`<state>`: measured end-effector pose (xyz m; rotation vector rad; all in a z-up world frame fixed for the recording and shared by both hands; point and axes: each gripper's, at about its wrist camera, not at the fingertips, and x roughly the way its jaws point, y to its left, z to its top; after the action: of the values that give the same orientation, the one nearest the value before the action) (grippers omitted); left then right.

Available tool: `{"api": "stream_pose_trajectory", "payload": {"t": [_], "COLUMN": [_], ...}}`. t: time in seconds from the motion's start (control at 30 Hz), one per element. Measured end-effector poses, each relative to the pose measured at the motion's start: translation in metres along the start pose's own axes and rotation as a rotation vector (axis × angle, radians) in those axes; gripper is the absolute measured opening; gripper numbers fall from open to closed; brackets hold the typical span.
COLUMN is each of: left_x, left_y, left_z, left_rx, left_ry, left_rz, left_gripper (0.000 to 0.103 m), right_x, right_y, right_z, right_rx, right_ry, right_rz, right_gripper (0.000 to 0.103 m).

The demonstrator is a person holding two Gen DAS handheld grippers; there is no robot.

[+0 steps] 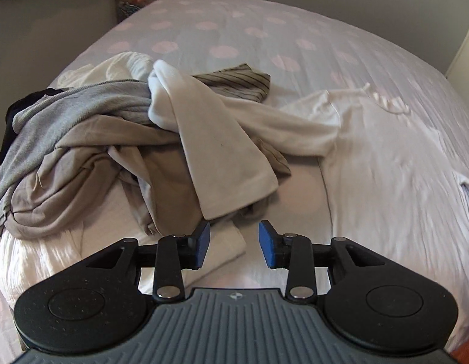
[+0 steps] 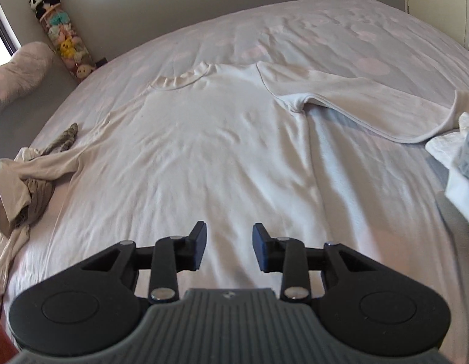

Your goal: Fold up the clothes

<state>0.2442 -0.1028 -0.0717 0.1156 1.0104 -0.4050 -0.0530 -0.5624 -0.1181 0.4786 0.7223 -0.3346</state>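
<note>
Lying flat on bed [image 2: 386,30], white shirt [image 2: 204,151]; both hand-held grippers [image 1: 234,244] [image 2: 229,247] spread, empty.

Left gripper [image 1: 233,244]: fingers [image 1: 203,245] spread wide, blue pads facing each other, nothing between, held level, pointing forward. Right gripper [image 2: 229,247]: fingers [image 2: 198,245] likewise apart, gap bare, nothing gripped, level, pointing forward.

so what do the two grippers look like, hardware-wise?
Left gripper and right gripper: same build. Black linkage arms with silver pivot rivets, blue finger pads, round black side discs, ribbed grey centre body with a small emblem. No cables or sleeves visible.
</note>
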Motion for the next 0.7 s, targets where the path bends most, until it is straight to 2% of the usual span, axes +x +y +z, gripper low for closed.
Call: {"api": "stream_pose_trajectory", "payload": {"t": [0.1,0.17,0.3,0.33,0.37,0.47,0.57,0.7], "left_x": [0.017,0.028,0.049,0.054,0.056,0.05,0.036,0.002], "left_y": [0.01,0.016,0.018,0.017,0.013,-0.004,-0.017,-0.023], "left_z": [0.008,0.011,0.014,0.014,0.013,0.016,0.026,0.054], "left_rx": [-0.072,-0.117,-0.17,-0.172,-0.166,-0.075,-0.005,0.039], "left_ry": [-0.017,-0.019,-0.001,0.01,0.012,-0.011,-0.023,-0.063], "left_rz": [0.018,0.023,0.029,0.036,0.05,0.078,0.094,0.119], "left_gripper": [0.037,0.037,0.037,0.034,0.024,0.008,0.003,0.002], "right_x": [0.014,0.02,0.031,0.035,0.037,0.045,0.049,0.049], "right_y": [0.007,0.008,-0.004,-0.007,-0.011,-0.022,-0.031,-0.035], "right_z": [-0.003,-0.002,-0.002,-0.002,-0.002,0.0,0.002,0.003], "right_rx": [-0.036,-0.056,-0.013,0.004,0.021,0.067,0.107,0.123], "right_ry": [-0.072,-0.112,-0.134,-0.133,-0.133,-0.134,-0.139,-0.148], "right_rz": [0.043,0.079,0.111,0.117,0.123,0.124,0.129,0.122], "right_gripper": [0.04,0.044,0.049,0.049,0.049,0.049,0.049,0.049]}}
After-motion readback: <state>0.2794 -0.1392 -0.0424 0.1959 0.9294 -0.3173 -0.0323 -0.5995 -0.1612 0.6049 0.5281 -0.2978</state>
